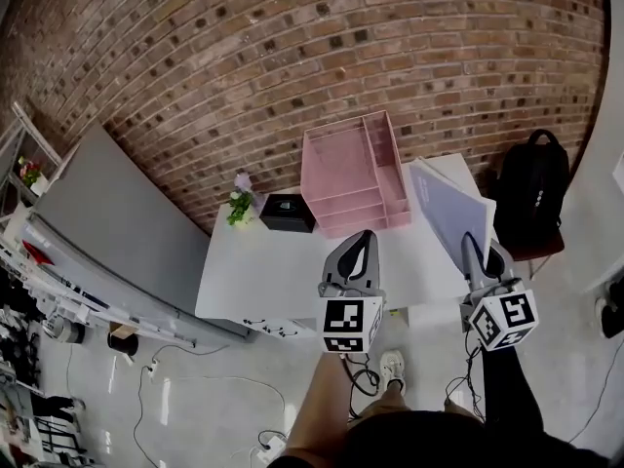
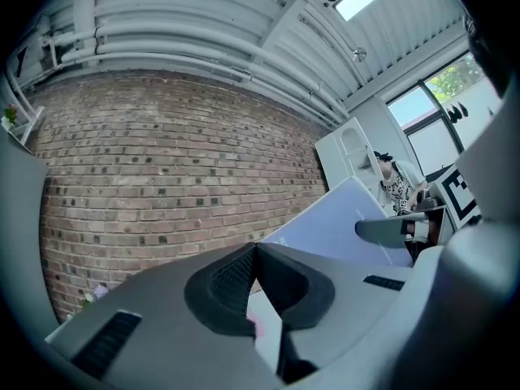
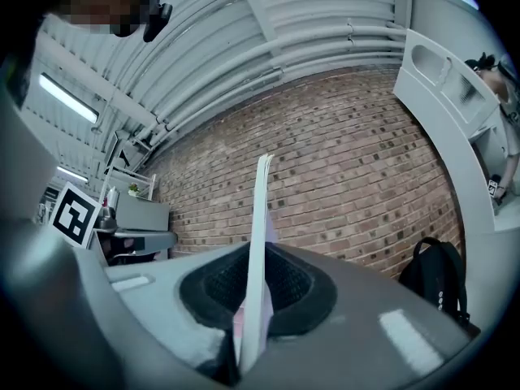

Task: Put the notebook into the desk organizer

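Observation:
A pale lavender notebook stands on edge, clamped between the jaws of my right gripper, which is shut on its lower edge. In the right gripper view the notebook rises upright out of the closed pads. My left gripper is shut with nothing in it, hovering over the front of the white desk. The left gripper view shows the notebook off to the right, and that gripper with its tips together. The pink desk organizer stands at the back of the desk against the brick wall.
A black box and a small potted flower sit left of the organizer. A black backpack rests on a chair right of the desk. A grey panel and shelving stand to the left. Cables lie on the floor.

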Available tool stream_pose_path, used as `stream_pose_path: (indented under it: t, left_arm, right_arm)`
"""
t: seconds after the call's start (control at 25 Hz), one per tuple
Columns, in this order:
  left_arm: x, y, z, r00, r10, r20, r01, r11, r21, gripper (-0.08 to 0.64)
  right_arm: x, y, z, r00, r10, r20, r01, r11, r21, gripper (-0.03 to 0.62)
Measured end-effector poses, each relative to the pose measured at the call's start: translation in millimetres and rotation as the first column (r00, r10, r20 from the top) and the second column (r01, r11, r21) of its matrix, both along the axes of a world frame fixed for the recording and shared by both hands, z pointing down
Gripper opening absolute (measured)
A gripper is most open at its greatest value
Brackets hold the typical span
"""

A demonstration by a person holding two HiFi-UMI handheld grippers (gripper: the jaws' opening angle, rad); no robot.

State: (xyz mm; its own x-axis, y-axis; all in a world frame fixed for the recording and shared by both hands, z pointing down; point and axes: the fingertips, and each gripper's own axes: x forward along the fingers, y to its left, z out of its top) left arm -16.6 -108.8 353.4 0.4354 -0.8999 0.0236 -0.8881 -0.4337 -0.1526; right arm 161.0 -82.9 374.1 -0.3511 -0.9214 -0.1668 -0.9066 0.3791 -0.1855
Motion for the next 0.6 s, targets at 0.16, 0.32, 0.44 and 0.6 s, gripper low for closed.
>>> stream_pose_path:
  t: [0.16, 0.32, 0.44, 0.6]
  left_arm:
    - [-10, -56, 5, 1.0, 0.03, 0.002, -0.03, 1.0, -0.007, 0.008]
    - [-19, -108, 5, 0.998, 0.057, 0.002, -0.057, 0.998, -0.015, 0.009]
    - [-28, -142, 4, 0.997, 0.074, -0.001, -0.074, 0.997, -0.013, 0.008]
    - [-38, -178, 7, 0.996, 0.09, -0.011, -0.09, 0.996, -0.021, 0.008]
  right_arm:
    - [-15, -51, 3, 1.0, 0.025, 0.0, -0.025, 1.0, -0.005, 0.029]
    - [-26, -101, 3, 0.999, 0.05, -0.001, -0.05, 0.999, -0.015, 0.029]
    - [-35, -134, 1, 0.998, 0.066, -0.004, -0.066, 0.998, -0.015, 0.029]
    - [-47, -169, 1, 0.997, 0.077, -0.015, -0.077, 0.997, -0.019, 0.029]
